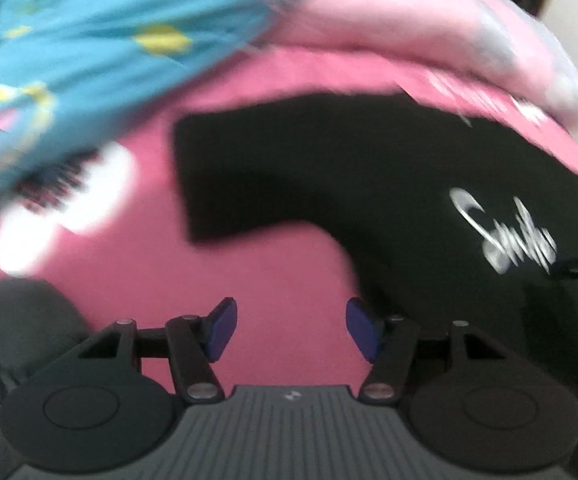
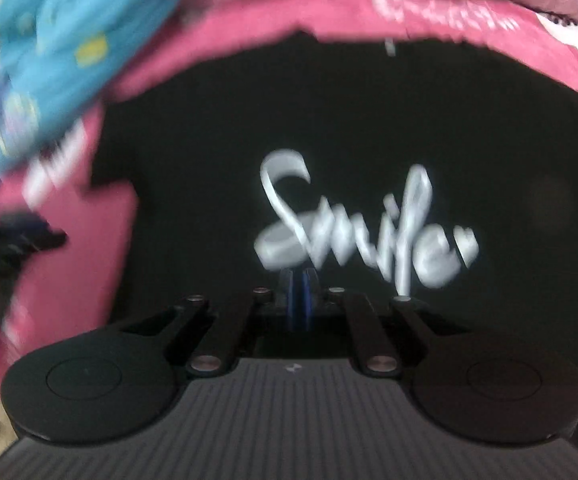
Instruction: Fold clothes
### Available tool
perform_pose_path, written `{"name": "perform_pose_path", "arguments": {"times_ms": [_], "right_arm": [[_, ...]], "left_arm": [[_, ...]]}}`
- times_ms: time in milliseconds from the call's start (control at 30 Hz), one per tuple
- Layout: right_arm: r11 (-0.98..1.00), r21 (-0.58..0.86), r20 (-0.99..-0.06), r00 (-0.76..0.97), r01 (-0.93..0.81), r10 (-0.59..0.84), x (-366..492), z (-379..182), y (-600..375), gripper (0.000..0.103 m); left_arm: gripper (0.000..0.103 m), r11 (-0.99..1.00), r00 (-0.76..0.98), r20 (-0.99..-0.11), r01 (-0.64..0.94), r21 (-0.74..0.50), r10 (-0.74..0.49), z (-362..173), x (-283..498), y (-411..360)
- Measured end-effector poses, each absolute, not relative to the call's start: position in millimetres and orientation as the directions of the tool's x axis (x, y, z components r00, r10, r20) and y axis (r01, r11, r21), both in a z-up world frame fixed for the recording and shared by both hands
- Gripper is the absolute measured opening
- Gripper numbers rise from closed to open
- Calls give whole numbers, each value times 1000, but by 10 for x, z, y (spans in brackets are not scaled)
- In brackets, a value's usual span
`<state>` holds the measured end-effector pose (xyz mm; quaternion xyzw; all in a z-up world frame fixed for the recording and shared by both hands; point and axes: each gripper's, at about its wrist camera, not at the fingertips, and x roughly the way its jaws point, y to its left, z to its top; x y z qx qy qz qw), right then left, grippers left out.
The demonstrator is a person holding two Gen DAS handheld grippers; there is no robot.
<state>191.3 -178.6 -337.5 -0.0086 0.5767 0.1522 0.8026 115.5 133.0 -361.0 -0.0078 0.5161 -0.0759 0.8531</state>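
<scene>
A black T-shirt [image 2: 369, 120] with a white "Smile" print [image 2: 361, 228] lies spread on a pink sheet [image 1: 249, 280]. One short sleeve [image 1: 229, 184] sticks out to the left in the left wrist view. My left gripper [image 1: 291, 330] is open over bare pink sheet, just left of the shirt's body and below the sleeve, with nothing between its blue pads [image 1: 221, 328]. My right gripper [image 2: 299, 300] is shut low on the shirt below the print, with a thin dark strip of fabric between its pads. Both views are motion-blurred.
A blue patterned garment [image 1: 89, 60] lies bunched at the upper left, and pale pink bedding [image 1: 409, 12] is piled along the far side. The pink sheet has white printed patches [image 1: 61, 208]. Grey fabric [image 1: 17, 320] shows at the lower left.
</scene>
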Motion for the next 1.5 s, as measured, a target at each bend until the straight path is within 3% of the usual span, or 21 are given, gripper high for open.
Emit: {"name": "perform_pose_path", "arguments": {"times_ms": [100, 233, 600, 733, 867, 1067, 1167, 1267, 1500], "right_arm": [[946, 110, -933, 297, -303, 204, 1644, -3605, -1835, 5], [945, 101, -931, 304, -312, 200, 1246, -3611, -2022, 5], [975, 197, -975, 86, -99, 205, -228, -3275, -3021, 5], [983, 168, -958, 225, -74, 181, -31, -3063, -3298, 6], [995, 97, -956, 276, -7, 96, 253, -3215, -3634, 7], [991, 103, -983, 163, 87, 87, -410, -3396, -4052, 7], [991, 72, -997, 18, 116, 71, -653, -3324, -4092, 7], [991, 99, -995, 37, 93, 96, -662, -3143, -4035, 8], [973, 225, -960, 160, -51, 231, -105, -2977, -3508, 17]], "left_arm": [[61, 980, 402, -901, 175, -98, -162, -3768, 921, 962], [59, 986, 325, -941, 158, -48, -97, -4009, 588, 729], [61, 999, 213, -977, 13, 37, 33, -3964, -234, 979], [59, 997, 245, -967, -23, 67, 71, -3799, -313, 1025], [60, 998, 232, -970, -20, 67, 70, -3797, -289, 987], [60, 997, 188, -980, -34, 65, 70, -3843, -583, 1044], [60, 996, 189, -980, -71, 50, 63, -3737, -648, 1135], [60, 994, 197, -977, -90, 60, 77, -3580, -674, 1196], [63, 983, 239, -968, -141, -115, -79, -3351, -744, 1242]]}}
